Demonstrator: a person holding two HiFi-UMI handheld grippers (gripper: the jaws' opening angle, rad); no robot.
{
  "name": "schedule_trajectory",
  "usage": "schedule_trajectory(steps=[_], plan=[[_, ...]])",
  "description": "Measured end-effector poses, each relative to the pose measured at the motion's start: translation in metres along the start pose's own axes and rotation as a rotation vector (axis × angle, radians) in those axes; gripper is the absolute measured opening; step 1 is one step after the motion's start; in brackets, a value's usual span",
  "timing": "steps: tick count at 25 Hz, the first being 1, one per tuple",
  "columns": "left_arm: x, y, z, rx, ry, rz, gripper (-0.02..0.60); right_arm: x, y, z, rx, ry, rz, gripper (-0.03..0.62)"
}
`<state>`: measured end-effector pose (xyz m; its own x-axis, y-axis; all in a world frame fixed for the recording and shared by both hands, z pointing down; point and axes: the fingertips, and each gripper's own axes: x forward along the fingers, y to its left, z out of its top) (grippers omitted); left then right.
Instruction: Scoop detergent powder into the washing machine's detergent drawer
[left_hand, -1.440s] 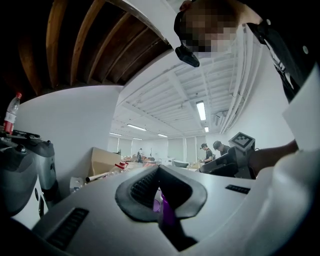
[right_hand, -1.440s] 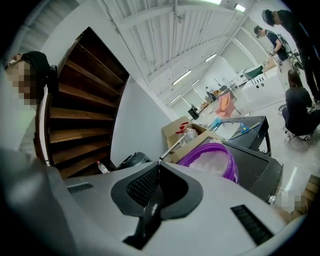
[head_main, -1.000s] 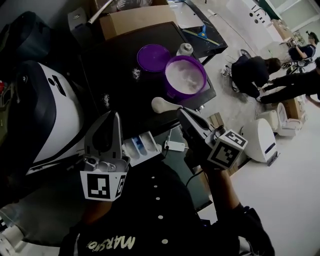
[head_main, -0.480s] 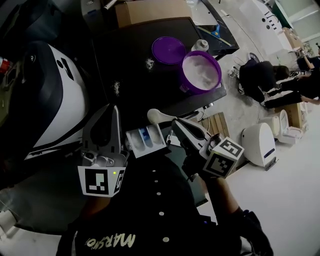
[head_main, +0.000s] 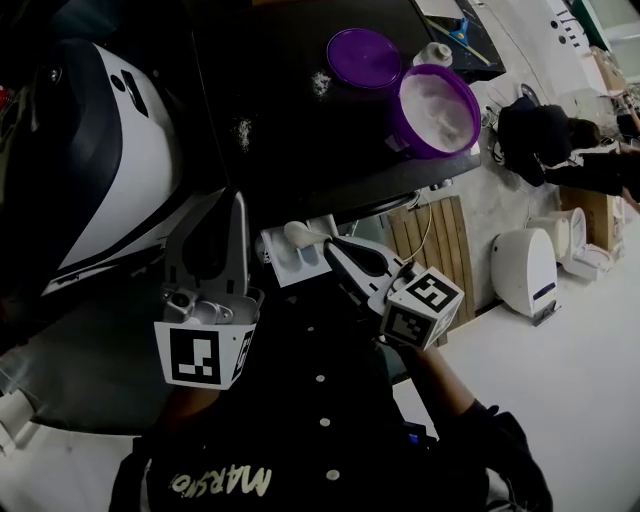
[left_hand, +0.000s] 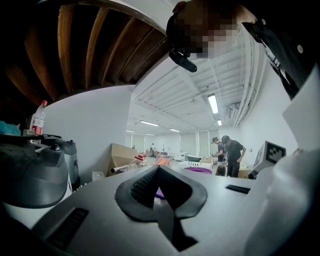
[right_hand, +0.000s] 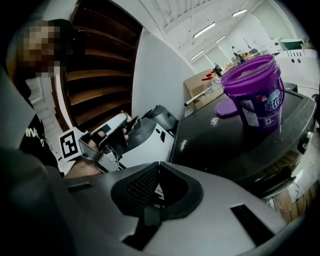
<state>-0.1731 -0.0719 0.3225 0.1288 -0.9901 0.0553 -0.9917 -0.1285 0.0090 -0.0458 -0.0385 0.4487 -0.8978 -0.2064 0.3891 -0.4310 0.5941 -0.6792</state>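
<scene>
My right gripper (head_main: 331, 251) is shut on the handle of a white scoop (head_main: 299, 235), whose bowl hangs over the pulled-out white detergent drawer (head_main: 296, 270). A sliver of white shows between the closed pads in the right gripper view, at the right gripper (right_hand: 159, 166). My left gripper (head_main: 236, 200) is shut with nothing in it, just left of the drawer, beside the white washing machine (head_main: 110, 150); its pads meet in the left gripper view (left_hand: 158, 168). The purple tub of powder (head_main: 436, 108) stands open on the black table (head_main: 290, 150).
The tub's purple lid (head_main: 365, 56) and a small white bottle (head_main: 433, 52) lie behind the tub. Spilled powder (head_main: 243, 130) dots the tabletop. A wooden pallet (head_main: 432, 240), a white round unit (head_main: 524, 268) and people (head_main: 545, 135) are on the floor at right.
The right gripper carried the scoop from the table's edge down and left until its bowl hangs over the drawer. The left gripper stayed by the machine, and the head view shifted.
</scene>
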Motion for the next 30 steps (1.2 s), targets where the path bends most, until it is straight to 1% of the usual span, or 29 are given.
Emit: schedule_trajectory(steps=[6,9,12,17,19,21,24,30], plan=[[-0.005,0.005,-0.013,-0.011,0.029,0.01,0.014,0.028,-0.018,-0.044,-0.067,0.099,-0.017,0.031],[-0.009,0.008,-0.021,-0.02,0.042,0.021,0.014,0.039,-0.024,-0.06,-0.122,0.137,-0.02,0.031],[-0.013,0.011,-0.027,-0.028,0.054,0.032,0.014,0.051,-0.022,-0.07,-0.223,0.178,-0.005,0.031],[-0.017,0.014,-0.034,-0.045,0.071,0.05,0.014,0.064,-0.018,-0.086,-0.438,0.249,0.022,0.031],[-0.02,0.014,-0.039,-0.063,0.091,0.058,0.014,0.067,-0.015,-0.091,-0.536,0.272,0.035,0.031],[-0.02,0.014,-0.042,-0.07,0.096,0.065,0.014,0.068,-0.014,-0.099,-0.668,0.302,0.045,0.031],[-0.021,0.012,-0.044,-0.073,0.098,0.068,0.014,0.069,-0.012,-0.113,-0.896,0.339,0.063,0.031],[-0.021,0.007,-0.046,-0.07,0.105,0.068,0.014,0.069,-0.013,-0.137,-1.366,0.377,0.083,0.031]])
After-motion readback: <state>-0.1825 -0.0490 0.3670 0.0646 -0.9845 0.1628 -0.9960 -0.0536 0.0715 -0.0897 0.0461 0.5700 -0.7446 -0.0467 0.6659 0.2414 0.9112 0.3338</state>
